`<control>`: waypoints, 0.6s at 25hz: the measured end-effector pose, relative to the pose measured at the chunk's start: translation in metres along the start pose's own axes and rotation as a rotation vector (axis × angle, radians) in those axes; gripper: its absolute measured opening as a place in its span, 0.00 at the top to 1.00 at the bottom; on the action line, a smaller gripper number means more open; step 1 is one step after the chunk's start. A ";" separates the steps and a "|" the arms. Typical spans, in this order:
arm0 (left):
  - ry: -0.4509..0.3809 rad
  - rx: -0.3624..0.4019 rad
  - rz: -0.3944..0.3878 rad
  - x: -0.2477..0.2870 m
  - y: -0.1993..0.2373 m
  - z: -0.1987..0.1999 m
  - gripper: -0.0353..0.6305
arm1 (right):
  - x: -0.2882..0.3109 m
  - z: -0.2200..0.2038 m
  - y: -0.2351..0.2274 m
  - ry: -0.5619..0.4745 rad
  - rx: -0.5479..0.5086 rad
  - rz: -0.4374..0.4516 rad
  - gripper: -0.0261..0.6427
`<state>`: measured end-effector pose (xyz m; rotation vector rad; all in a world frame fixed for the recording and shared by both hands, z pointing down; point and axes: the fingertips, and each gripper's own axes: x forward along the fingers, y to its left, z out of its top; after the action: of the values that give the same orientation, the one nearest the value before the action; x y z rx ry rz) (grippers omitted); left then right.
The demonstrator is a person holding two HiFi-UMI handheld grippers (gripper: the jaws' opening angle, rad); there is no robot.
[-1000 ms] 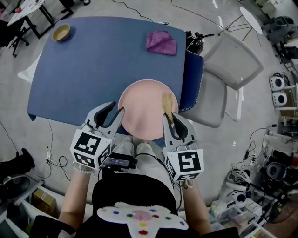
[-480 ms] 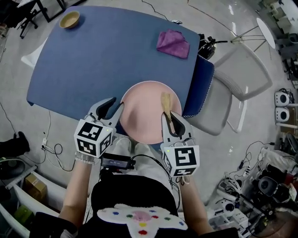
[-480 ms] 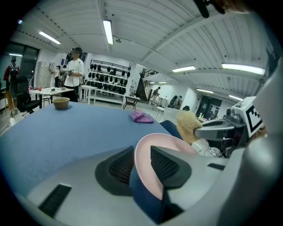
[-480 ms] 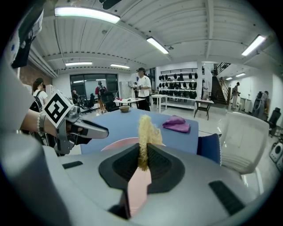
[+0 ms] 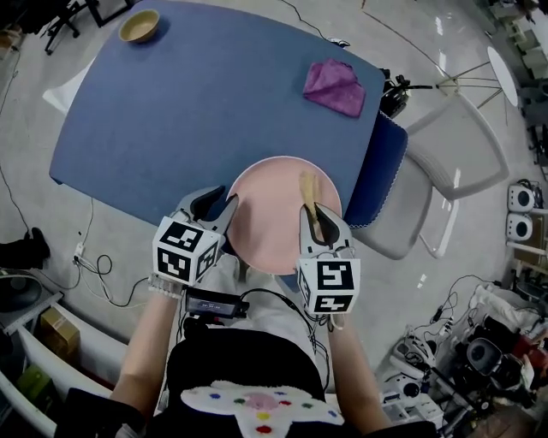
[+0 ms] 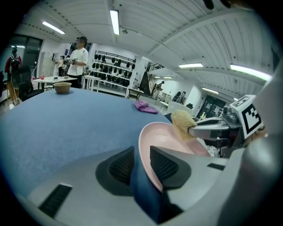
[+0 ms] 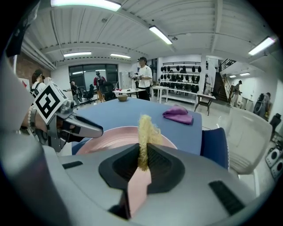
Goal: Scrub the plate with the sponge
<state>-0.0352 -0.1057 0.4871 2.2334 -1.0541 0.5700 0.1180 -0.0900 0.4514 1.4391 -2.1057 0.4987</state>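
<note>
A pink plate (image 5: 274, 227) sits at the near edge of the blue table (image 5: 171, 120), partly overhanging it. My left gripper (image 5: 218, 204) is shut on the plate's left rim. Its jaws have just been closing a little with the rim (image 6: 148, 150) between the pads. My right gripper (image 5: 315, 214) is shut on a thin yellowish sponge (image 5: 306, 188). The sponge stands over the right part of the plate. In the right gripper view the sponge (image 7: 146, 130) rises from between the pads with the plate (image 7: 110, 139) behind it. Whether the sponge touches the plate I cannot tell.
A purple cloth (image 5: 336, 87) lies at the table's far right and a small bowl (image 5: 139, 26) at its far left corner. A blue-cushioned seat (image 5: 381, 162) and a white chair (image 5: 445, 171) stand right of the table. People stand far behind.
Both grippers have sunk a little together, carrying the plate and sponge with them. The left jaws look much as before and the sponge has stayed clamped.
</note>
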 end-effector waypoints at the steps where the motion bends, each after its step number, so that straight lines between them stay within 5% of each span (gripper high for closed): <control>1: 0.003 -0.006 -0.001 0.002 0.001 -0.001 0.78 | 0.003 -0.002 -0.002 0.010 -0.001 -0.008 0.90; 15: 0.018 -0.007 -0.020 0.013 0.001 -0.007 0.87 | 0.042 -0.020 -0.004 0.165 -0.087 -0.042 0.90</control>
<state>-0.0293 -0.1084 0.4999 2.2267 -1.0221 0.5757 0.1144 -0.1111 0.4936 1.3428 -1.9398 0.4859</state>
